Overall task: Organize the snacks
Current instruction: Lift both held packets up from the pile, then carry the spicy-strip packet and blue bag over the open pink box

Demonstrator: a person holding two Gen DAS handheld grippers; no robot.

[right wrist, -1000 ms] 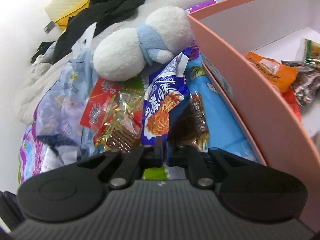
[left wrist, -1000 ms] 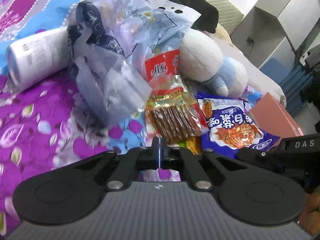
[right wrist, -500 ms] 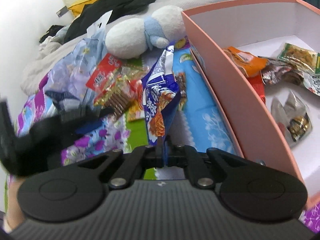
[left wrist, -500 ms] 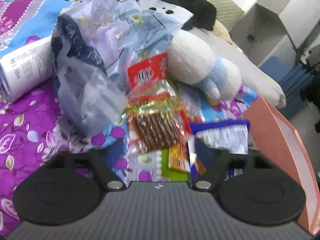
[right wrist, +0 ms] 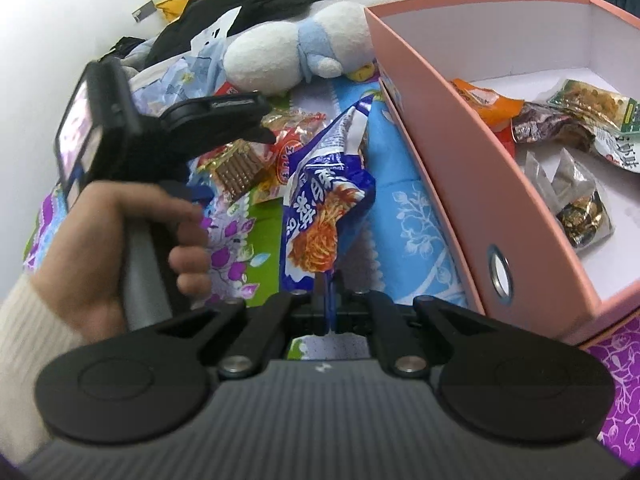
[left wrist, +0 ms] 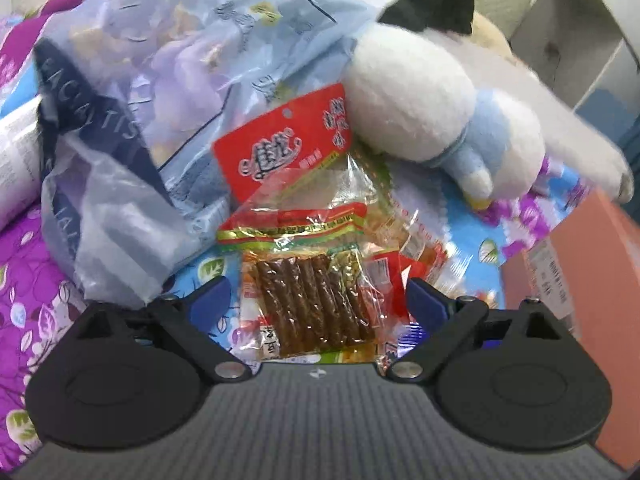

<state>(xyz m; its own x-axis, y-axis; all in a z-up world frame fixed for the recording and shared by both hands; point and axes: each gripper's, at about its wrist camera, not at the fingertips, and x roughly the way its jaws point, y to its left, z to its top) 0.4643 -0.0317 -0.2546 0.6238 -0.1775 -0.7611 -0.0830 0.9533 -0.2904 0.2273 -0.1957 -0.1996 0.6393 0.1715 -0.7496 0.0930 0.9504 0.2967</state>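
Observation:
My left gripper (left wrist: 318,300) hovers low over the snack pile on the flowered bedspread. Its jaws are opening, and a clear packet of brown sticks (left wrist: 312,300) lies between the blue fingertips (left wrist: 212,298) without being pressed. A red-labelled packet (left wrist: 280,148) lies just beyond it. My right gripper (right wrist: 326,290) is shut on the bottom edge of a blue noodle-snack bag (right wrist: 324,200), which stands up from the jaws beside the pink box (right wrist: 440,168). Several snack packets (right wrist: 560,128) lie inside the box.
A white and blue plush toy (left wrist: 420,112) and a crumpled pale-blue plastic bag (left wrist: 160,100) crowd the far side of the pile. A white cylinder (left wrist: 16,160) lies at the left. Black clothes (right wrist: 260,4) lie further back. A hand (right wrist: 120,232) holds the left gripper.
The left gripper went from shut to wide open and moved forward over the stick packet. The right gripper carried the blue bag up and rightwards alongside the pink box, out of the left view.

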